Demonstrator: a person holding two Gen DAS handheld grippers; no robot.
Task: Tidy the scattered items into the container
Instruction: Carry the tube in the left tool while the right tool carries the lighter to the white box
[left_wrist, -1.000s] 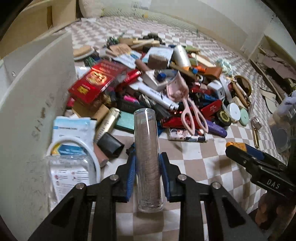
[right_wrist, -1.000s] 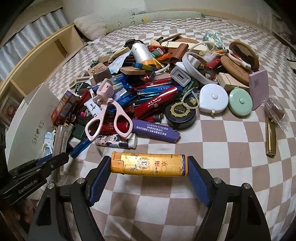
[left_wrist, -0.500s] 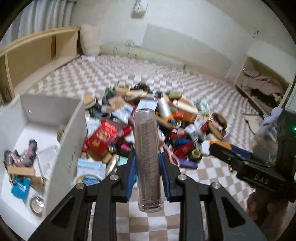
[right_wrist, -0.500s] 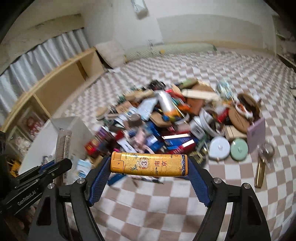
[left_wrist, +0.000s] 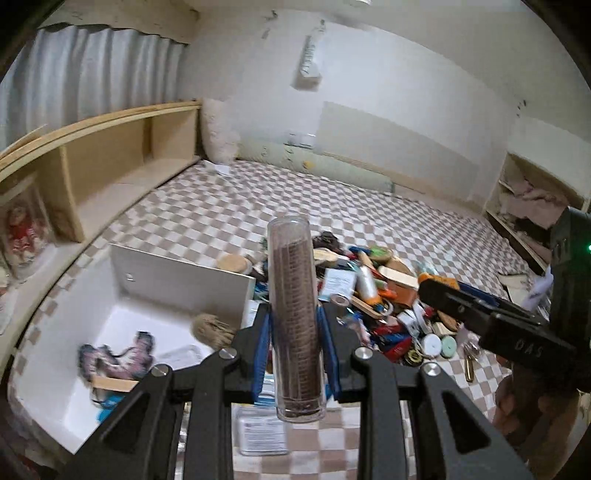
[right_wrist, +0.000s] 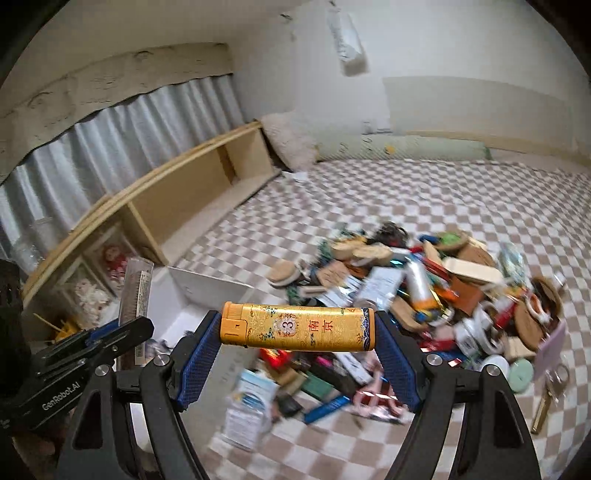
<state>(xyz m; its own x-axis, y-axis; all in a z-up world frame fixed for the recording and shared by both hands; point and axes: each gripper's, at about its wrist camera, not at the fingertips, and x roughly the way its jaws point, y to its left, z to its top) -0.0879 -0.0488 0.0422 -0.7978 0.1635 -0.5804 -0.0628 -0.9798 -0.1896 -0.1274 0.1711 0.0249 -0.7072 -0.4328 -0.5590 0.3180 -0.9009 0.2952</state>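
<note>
With the left gripper pinching the clear coin-filled tube and the right gripper pinching the gold lighter, carry both over the white box at nine o'clock before releasing.

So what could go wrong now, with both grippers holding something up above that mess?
The left gripper pinches the clear tube low on its length, standing upright, so it might tip or slide out. The right gripper holds the yellow lighter only by its two ends; a small twist could drop it. The white box sits off to the left, so a release here may miss it.
</note>
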